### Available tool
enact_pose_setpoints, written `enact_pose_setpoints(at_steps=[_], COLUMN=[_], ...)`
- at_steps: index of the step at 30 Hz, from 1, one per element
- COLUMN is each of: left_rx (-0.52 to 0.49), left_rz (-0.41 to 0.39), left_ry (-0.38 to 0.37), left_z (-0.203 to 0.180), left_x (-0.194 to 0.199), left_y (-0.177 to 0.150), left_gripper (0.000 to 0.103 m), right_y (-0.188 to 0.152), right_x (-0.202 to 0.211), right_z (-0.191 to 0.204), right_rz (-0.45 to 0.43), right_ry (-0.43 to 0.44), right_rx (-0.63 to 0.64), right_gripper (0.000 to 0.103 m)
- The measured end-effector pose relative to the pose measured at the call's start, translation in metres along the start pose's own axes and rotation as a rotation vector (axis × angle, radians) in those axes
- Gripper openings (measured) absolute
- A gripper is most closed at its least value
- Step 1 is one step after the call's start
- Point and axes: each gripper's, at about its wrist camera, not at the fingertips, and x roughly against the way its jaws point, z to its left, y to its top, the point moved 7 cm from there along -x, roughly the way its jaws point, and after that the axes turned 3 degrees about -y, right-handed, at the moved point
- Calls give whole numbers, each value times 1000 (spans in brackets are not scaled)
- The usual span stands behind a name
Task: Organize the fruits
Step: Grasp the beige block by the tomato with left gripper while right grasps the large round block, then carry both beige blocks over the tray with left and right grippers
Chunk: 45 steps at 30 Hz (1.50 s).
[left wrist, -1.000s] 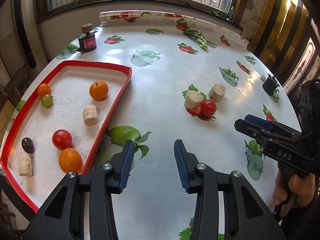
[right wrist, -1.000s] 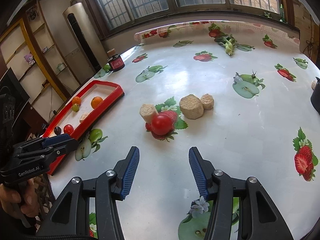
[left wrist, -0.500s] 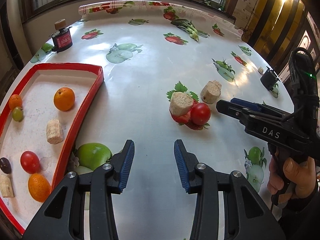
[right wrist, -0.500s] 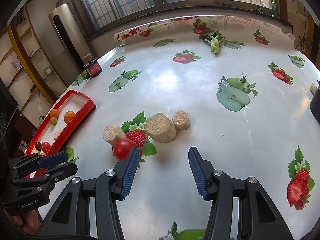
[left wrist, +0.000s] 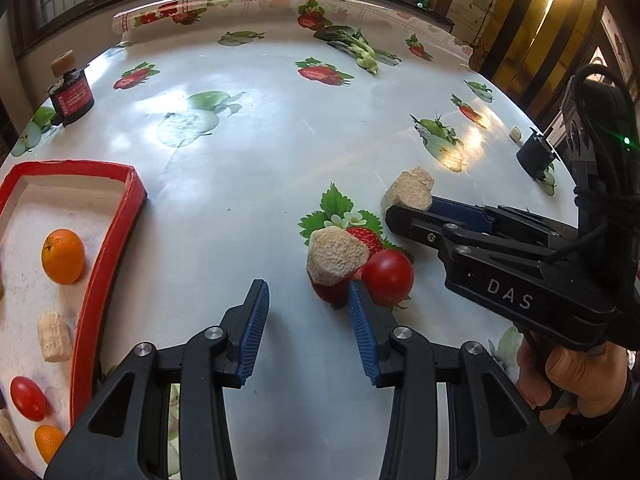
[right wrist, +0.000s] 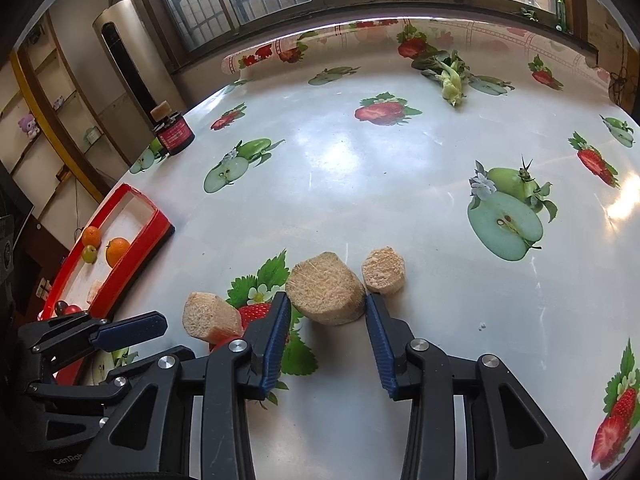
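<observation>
A red tomato (left wrist: pixel 387 277) lies on the table beside a tan cork-like chunk (left wrist: pixel 335 255). My left gripper (left wrist: pixel 308 303) is open and empty just short of them, its right finger next to the tomato. My right gripper (right wrist: pixel 326 314) is open, its jaws on either side of a larger tan chunk (right wrist: pixel 325 293); a smaller chunk (right wrist: pixel 383 270) lies behind it. It also shows in the left wrist view (left wrist: pixel 460 216). The red tray (left wrist: pixel 132 196) at the left holds oranges (left wrist: pixel 63 255), a tomato (left wrist: pixel 27 398) and chunks (left wrist: pixel 53 335).
A dark jar with a cork on top (left wrist: pixel 71 94) stands at the far left of the table. A small black object (left wrist: pixel 534 156) sits near the right edge. A real leafy vegetable (right wrist: pixel 450 76) lies at the back. The tablecloth (right wrist: pixel 340 168) has printed fruit.
Both grippers have moved forward toward the loose pieces. The right gripper has shifted from the tomato to straddle the large tan chunk. The left gripper has come up close to the tomato.
</observation>
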Motion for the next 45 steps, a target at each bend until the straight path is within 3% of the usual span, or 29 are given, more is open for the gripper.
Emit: enact_pose_setpoints(at_steps=[9, 11, 20, 45], left_rx=[-49, -53, -43, 98], left_rz=[-5, -9, -34, -132], left_ry=[-24, -32, -15, 65], left_z=[-17, -20, -17, 50], left_x=[-19, -20, -5, 74], left_y=[16, 17, 6, -35], left_gripper=[39, 29, 29, 29], right_y=[-15, -19, -29, -23], right_x=[27, 32, 47, 68], right_z=[-19, -25, -31, 50], right_rz=[-30, -35, -48, -80], right_ry=[3, 2, 9, 77], right_rx=[-47, -65, -97, 20], right_gripper=[39, 39, 39, 39])
